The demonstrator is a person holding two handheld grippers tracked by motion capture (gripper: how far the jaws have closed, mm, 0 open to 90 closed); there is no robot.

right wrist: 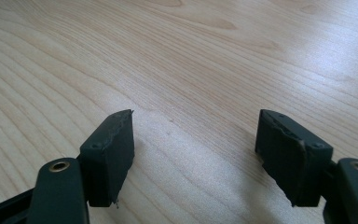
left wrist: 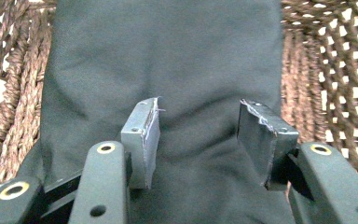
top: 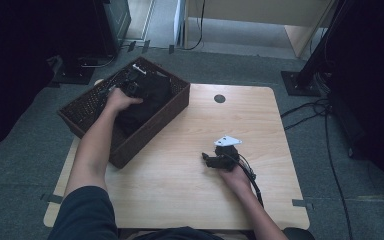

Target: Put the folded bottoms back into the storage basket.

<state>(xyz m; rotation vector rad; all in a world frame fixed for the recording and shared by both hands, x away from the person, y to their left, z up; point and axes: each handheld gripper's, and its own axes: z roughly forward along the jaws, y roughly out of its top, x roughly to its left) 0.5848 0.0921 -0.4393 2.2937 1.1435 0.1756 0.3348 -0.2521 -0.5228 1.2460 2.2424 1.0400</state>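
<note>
The right gripper (top: 214, 159) is rested on the wooden table (top: 180, 200), jaws apart, nothing held. Farther off, the left gripper (left wrist: 198, 140) is lowered into the wicker basket (top: 167, 112), jaws parted over the folded black cloth (left wrist: 168, 60), nothing pinched between the pads. Step judged: release of the cloth in the basket. Next, a straight lift clear is called for.

dark cloth (left wrist: 168, 60), folded and smooth, flat inside the brown woven basket (top: 180, 102) at the table's far-left corner
</note>
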